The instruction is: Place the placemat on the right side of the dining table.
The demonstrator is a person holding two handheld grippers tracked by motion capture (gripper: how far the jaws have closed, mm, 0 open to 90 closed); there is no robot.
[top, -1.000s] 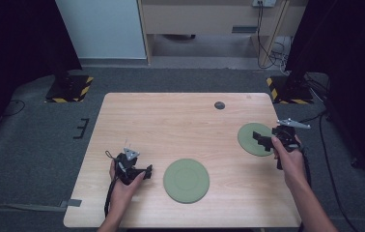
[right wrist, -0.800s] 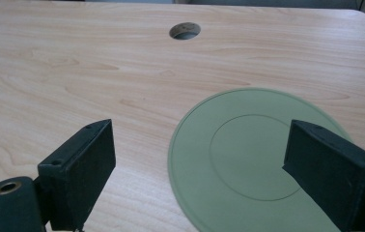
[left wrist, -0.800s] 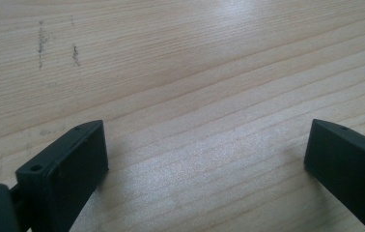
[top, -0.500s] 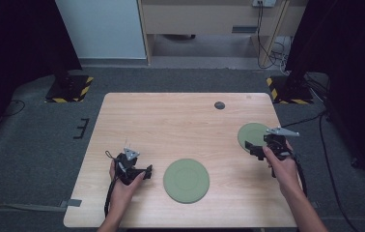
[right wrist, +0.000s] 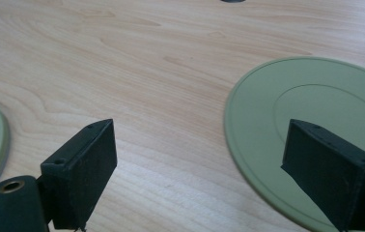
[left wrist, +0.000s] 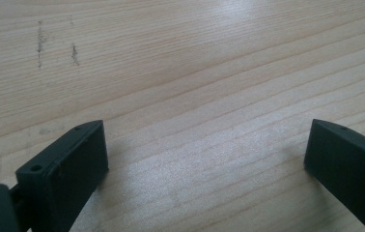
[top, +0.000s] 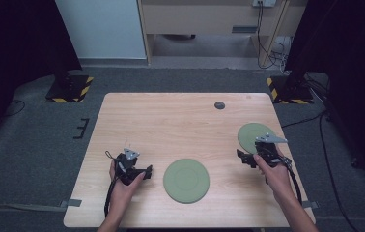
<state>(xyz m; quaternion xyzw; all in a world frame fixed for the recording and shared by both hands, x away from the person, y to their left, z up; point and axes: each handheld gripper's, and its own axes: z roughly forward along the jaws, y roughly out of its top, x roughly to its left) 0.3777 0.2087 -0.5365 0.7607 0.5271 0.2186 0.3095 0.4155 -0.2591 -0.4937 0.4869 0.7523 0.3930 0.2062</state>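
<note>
Right side of the high view: right gripper [top: 244,158] has slid off the small green plate [top: 251,135] toward frame centre, jaws apart and empty. Plate sits released near the table's [top: 171,121] right edge. Left gripper [top: 144,172], lower left, unmoved, jaws apart, beside the big plate [top: 186,180], likely next.

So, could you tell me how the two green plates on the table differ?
The larger plate lies near the table's front edge, between the two grippers; the smaller plate lies farther back, by the right edge. The right gripper, jaws open, sits beside the smaller plate; the left gripper stays clear of the larger one. Both are round, flat, olive green and empty.
</note>
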